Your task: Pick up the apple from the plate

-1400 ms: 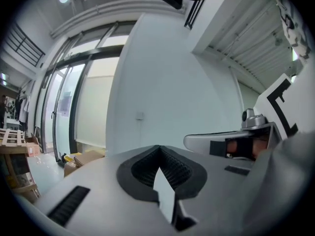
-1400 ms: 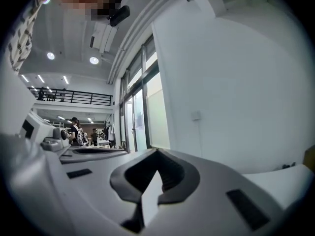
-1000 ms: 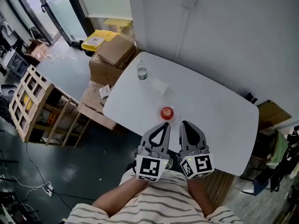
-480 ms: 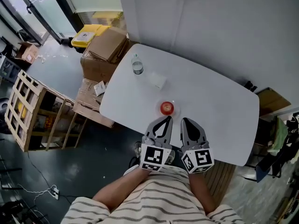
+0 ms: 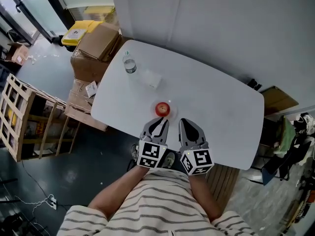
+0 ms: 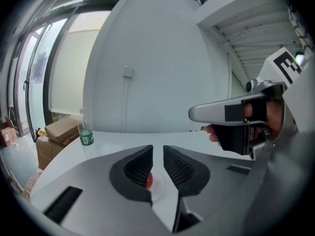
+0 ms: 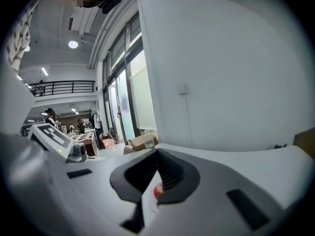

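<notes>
Both grippers sit lower, nearer the apple (image 5: 162, 108); left gripper (image 5: 161, 121) is just parting, empty; right gripper (image 5: 183, 122) is pressed together; approach continues; next needs wider opening.

White table (image 5: 221, 112), pale grey wall (image 5: 231, 28), dark floor (image 5: 59, 176), cardboard boxes (image 5: 96, 41), wooden crate (image 5: 22, 117)

Right gripper (image 7: 157, 156) jaws closed together, red apple (image 7: 157, 191) beyond them, white table (image 7: 266, 154).
</notes>
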{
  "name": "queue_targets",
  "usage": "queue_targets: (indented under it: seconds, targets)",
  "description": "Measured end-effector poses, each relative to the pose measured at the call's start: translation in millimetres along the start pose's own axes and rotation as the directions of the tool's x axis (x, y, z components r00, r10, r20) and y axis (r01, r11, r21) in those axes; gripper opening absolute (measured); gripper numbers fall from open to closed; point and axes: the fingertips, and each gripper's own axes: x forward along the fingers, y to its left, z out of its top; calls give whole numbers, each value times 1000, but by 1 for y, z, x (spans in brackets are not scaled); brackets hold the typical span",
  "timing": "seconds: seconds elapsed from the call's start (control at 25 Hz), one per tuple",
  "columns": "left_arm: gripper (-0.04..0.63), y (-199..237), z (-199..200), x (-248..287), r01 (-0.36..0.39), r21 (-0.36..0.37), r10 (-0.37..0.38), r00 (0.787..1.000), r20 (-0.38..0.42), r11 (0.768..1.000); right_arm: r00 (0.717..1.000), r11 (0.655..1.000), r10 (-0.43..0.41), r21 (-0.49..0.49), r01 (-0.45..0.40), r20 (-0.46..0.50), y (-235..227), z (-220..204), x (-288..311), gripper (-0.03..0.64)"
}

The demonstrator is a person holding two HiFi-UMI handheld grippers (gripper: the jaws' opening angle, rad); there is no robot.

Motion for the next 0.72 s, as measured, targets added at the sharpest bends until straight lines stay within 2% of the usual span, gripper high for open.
queue_targets:
  seconds: [0.04,0.24,0.32,0.72]
  targets:
    - [64,0,-6,4,3,-5,-3,1000,-18,1000,1000,1000,-1,2,1,-4,-3,-1,1,5]
    - [108,8,-29,17,-22,1,22,996,-83,1000,1000,1000,0,6,0,-13,-10,-2,4,5]
    - [179,13,-38,21,-42,5,42,993,-109,999,1000,1000,0,2,0,-20,-12,-3,5,5]
    - [377,40,-71,46,-133,35,137,980,-147,990,1000,1000,4,-15,-5,-29,-16,-5,9,5]
